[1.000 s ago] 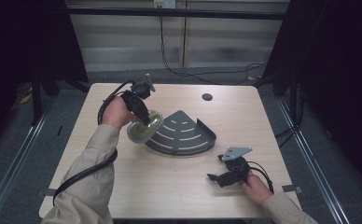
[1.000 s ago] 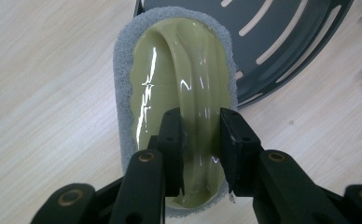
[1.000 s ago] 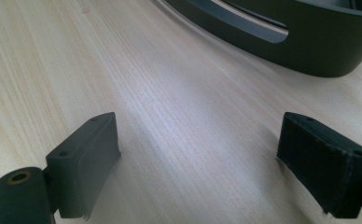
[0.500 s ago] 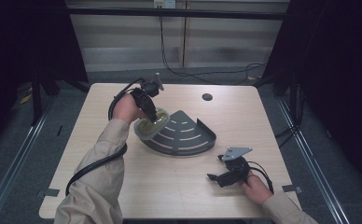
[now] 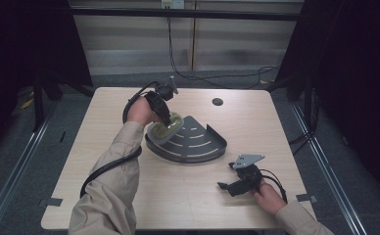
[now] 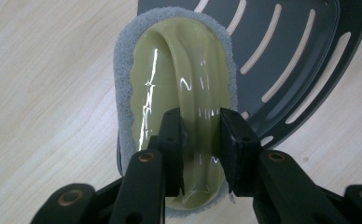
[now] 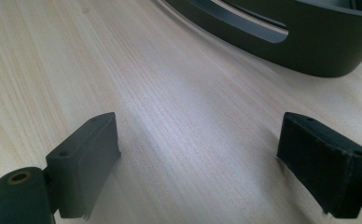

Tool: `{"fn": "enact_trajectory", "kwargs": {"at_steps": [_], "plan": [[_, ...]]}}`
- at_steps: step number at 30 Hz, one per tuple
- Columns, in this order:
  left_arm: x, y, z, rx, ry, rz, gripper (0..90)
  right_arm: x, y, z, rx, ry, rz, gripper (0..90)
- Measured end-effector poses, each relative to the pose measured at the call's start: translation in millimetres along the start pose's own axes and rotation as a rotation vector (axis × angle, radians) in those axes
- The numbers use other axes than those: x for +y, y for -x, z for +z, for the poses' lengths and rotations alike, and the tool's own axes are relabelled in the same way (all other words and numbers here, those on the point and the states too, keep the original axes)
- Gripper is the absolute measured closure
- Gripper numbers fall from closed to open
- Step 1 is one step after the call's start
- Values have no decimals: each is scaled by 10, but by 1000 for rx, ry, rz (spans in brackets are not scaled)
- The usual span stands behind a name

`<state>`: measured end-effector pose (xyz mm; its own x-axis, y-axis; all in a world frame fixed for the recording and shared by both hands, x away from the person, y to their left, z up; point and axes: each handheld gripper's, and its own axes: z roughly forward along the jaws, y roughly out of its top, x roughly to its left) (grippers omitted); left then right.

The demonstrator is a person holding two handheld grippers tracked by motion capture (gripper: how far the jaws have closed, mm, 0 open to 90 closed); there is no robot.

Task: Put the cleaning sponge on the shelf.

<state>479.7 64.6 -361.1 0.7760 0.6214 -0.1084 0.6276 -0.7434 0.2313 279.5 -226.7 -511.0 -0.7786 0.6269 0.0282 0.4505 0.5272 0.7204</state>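
On the table sits the slotted corner rack. My left gripper clamps the scrubber by its ridge over the rack's edge; I should lower it flat. Right gripper rests released, 2 jaws apart.

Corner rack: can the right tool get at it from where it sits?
Probably yes. The right tool rests open on the table, aimed at the corner rack, with bare wood between them. The left tool holds a scrubber at the rack's far side, clear of that approach.
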Motion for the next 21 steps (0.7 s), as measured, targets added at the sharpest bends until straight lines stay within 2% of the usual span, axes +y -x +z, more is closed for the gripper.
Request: {"fn": "enact_trajectory", "kwargs": {"at_steps": [2, 5, 21], "plan": [[11, -5, 20, -7, 2, -5, 716, 0, 0, 0, 0, 0, 0, 121], [35, -20, 51, -1, 4, 9, 715, 0, 0, 0, 0, 0, 0, 121], [85, -73, 331, -26, -11, 0, 715, -1, 0, 2, -2, 3, -1, 121]]}}
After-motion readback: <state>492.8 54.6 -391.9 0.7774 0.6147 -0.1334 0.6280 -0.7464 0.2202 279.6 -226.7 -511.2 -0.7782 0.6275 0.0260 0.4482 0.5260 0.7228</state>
